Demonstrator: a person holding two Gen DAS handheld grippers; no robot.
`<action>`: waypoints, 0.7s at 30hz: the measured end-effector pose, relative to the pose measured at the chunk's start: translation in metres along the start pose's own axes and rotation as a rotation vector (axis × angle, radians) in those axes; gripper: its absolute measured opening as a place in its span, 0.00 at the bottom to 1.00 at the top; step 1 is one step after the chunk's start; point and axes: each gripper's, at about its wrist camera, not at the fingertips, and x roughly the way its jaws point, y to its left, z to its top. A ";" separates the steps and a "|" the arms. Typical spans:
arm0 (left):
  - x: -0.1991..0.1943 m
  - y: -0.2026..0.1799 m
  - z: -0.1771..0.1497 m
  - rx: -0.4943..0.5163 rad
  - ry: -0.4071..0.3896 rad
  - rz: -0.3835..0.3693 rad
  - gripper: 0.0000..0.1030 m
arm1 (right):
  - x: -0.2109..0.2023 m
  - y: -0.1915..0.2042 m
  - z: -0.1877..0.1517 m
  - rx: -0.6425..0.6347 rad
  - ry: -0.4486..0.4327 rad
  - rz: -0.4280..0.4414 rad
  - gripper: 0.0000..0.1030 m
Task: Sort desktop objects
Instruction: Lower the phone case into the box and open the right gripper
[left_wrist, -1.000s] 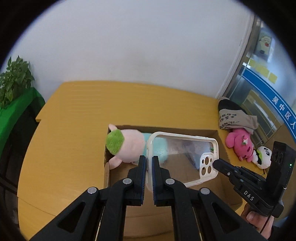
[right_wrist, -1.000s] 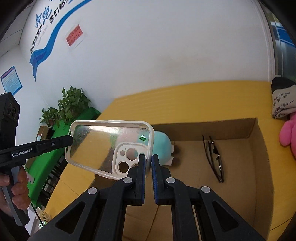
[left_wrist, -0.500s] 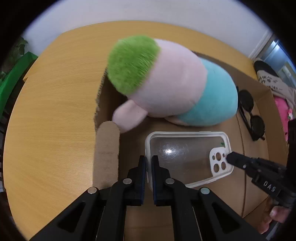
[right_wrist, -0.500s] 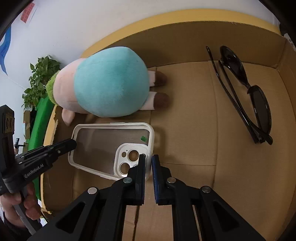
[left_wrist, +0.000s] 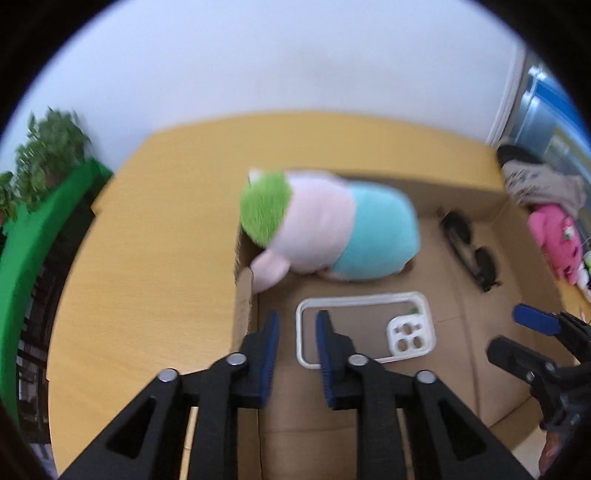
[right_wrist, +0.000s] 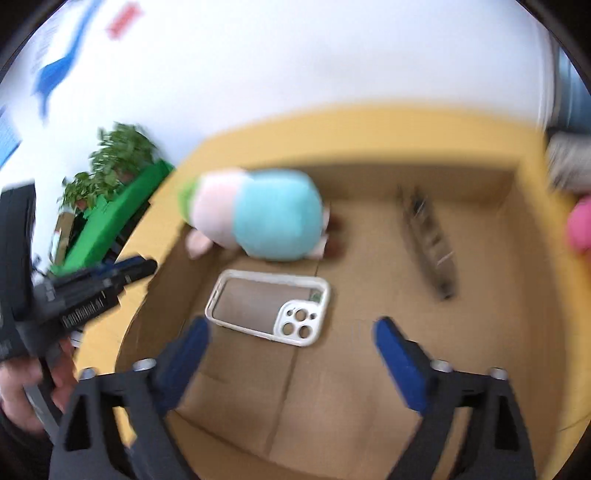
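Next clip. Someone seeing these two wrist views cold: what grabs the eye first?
The pink, teal and green plush toy lying in the back left corner of the open cardboard box. Just in front of it, the clear white-rimmed phone case lies flat on the box floor, with black sunglasses to the right. Both grippers' jaws are opening, gripping nothing.

The right claw (right_wrist: 291, 332) hangs over the cardboard box (right_wrist: 424, 177), its jaws opening wide, nothing between them. On the box floor a clear phone case (right_wrist: 255, 299) lies flat, near a plush toy (right_wrist: 258, 214) and blurred sunglasses (right_wrist: 428, 240).
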 end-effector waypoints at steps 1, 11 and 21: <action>-0.025 -0.007 -0.006 0.008 -0.092 0.012 0.66 | -0.032 0.006 -0.014 -0.069 -0.090 -0.058 1.00; -0.069 -0.059 -0.096 -0.027 -0.295 -0.019 0.86 | -0.072 -0.034 -0.103 -0.056 -0.195 -0.293 1.00; -0.056 -0.084 -0.137 -0.016 -0.244 -0.021 0.86 | -0.075 -0.047 -0.150 -0.034 -0.231 -0.322 1.00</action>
